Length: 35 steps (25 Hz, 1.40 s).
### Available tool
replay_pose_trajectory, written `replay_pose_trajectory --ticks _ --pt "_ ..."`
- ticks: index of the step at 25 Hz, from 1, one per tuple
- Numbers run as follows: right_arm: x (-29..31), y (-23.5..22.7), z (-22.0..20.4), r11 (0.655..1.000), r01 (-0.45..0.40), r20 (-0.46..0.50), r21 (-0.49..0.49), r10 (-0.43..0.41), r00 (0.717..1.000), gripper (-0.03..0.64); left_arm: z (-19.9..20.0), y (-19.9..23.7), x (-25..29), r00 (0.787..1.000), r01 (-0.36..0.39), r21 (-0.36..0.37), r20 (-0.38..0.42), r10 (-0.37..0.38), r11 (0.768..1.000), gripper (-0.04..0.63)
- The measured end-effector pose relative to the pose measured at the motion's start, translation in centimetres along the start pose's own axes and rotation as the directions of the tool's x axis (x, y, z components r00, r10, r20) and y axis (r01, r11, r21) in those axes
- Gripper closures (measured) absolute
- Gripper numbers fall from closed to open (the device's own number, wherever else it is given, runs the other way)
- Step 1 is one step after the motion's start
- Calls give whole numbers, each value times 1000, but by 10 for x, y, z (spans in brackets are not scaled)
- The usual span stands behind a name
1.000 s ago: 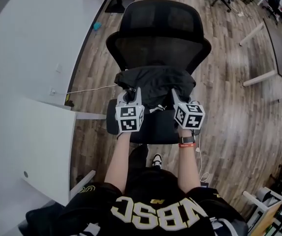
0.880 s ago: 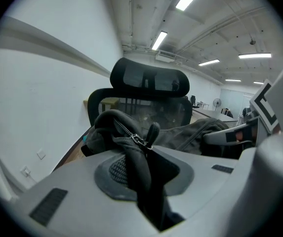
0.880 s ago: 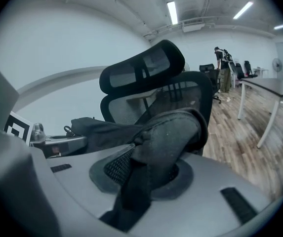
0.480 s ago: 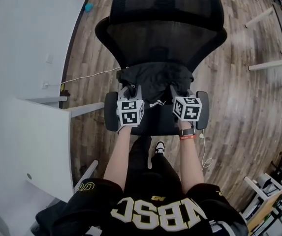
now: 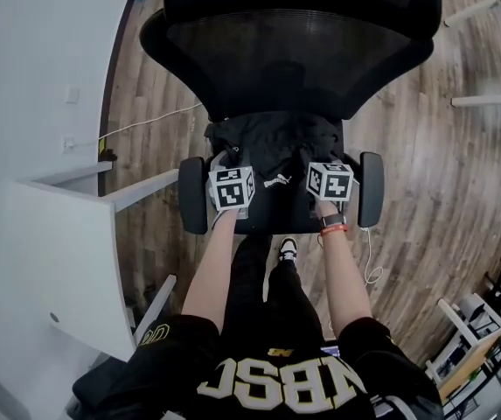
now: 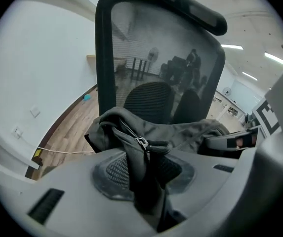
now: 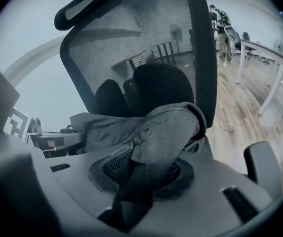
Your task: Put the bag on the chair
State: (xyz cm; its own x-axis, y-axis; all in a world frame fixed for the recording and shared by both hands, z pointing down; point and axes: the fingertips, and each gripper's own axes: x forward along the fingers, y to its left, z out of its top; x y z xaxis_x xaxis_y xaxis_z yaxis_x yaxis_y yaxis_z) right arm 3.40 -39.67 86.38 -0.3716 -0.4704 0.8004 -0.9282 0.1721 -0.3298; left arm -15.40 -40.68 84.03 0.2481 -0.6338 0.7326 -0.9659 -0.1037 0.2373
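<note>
A black fabric bag (image 5: pixel 272 143) lies bunched on the seat of a black mesh-backed office chair (image 5: pixel 289 51). My left gripper (image 5: pixel 224 158) pinches the bag's zipper edge (image 6: pixel 140 142) between its pads. My right gripper (image 5: pixel 314 157) grips a fold at the bag's other end (image 7: pixel 166 127). Both sets of jaws have just been opening a little, with fabric still caught between them. In the left gripper view (image 6: pixel 146 167) and the right gripper view (image 7: pixel 139 177) the cloth drops down into the gap between the jaws. The chair back (image 6: pixel 156 48) rises right behind the bag.
The chair's armrests (image 5: pixel 191 195) (image 5: pixel 371 188) flank my grippers. A white desk (image 5: pixel 58 261) stands at the left, and a white cable (image 5: pixel 145 122) runs across the wooden floor. White table legs (image 5: pixel 486 99) stand at the right. My shoe (image 5: pixel 288 248) is under the seat's front.
Both grippers have sunk with the bag toward the seat. The chair now fills more of the head view, and the bag sits lower against the backrest.
</note>
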Motion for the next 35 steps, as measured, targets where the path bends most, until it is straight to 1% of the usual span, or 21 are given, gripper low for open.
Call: replay_pose_trajectory --ticks 6,9,11,14,16,18,19,21,26,29,32,35 --pt "39 -18 -32 999 26 -113 -31 -30 993 477 -43 13 40 993 -9 13 -116 11 1000 479" --pt "53 -28 -42 998 64 -152 -27 -67 986 468 -63 18 58 986 2 16 -165 1 1000 466" --pt "63 -35 -52 995 92 -171 -25 -95 981 455 -74 21 65 982 8 -7 -190 -9 1000 441" --pt "73 -48 -70 993 115 -207 -25 -118 971 417 -89 22 71 975 11 -71 -222 -26 997 381" --pt "75 -55 -80 993 116 -232 -19 -117 966 377 -93 20 75 971 17 -71 -237 -34 997 332" --pt "76 -59 -84 993 114 -248 -11 -113 962 304 -93 22 78 971 19 -70 -236 -35 997 263" --pt "76 -62 -84 993 116 -249 -4 -114 962 268 -90 24 78 973 14 -76 -228 -31 997 245" --pt "72 -66 -85 992 125 -243 15 -118 963 235 -85 30 76 977 1 -91 -214 -21 996 229" --pt "57 -68 -80 989 140 -208 38 -129 970 229 -80 32 64 979 -11 -98 -202 -9 995 221" --pt "43 -59 -77 991 128 -178 45 -118 977 229 -79 26 49 982 -12 -106 -189 -8 994 221" --pt "28 -47 -70 993 103 -137 51 -95 986 229 -70 15 29 989 -8 -76 -148 -4 997 221" --pt "12 -34 -57 996 84 -99 28 -81 992 229 -56 5 9 995 0 -62 -97 -6 998 221"
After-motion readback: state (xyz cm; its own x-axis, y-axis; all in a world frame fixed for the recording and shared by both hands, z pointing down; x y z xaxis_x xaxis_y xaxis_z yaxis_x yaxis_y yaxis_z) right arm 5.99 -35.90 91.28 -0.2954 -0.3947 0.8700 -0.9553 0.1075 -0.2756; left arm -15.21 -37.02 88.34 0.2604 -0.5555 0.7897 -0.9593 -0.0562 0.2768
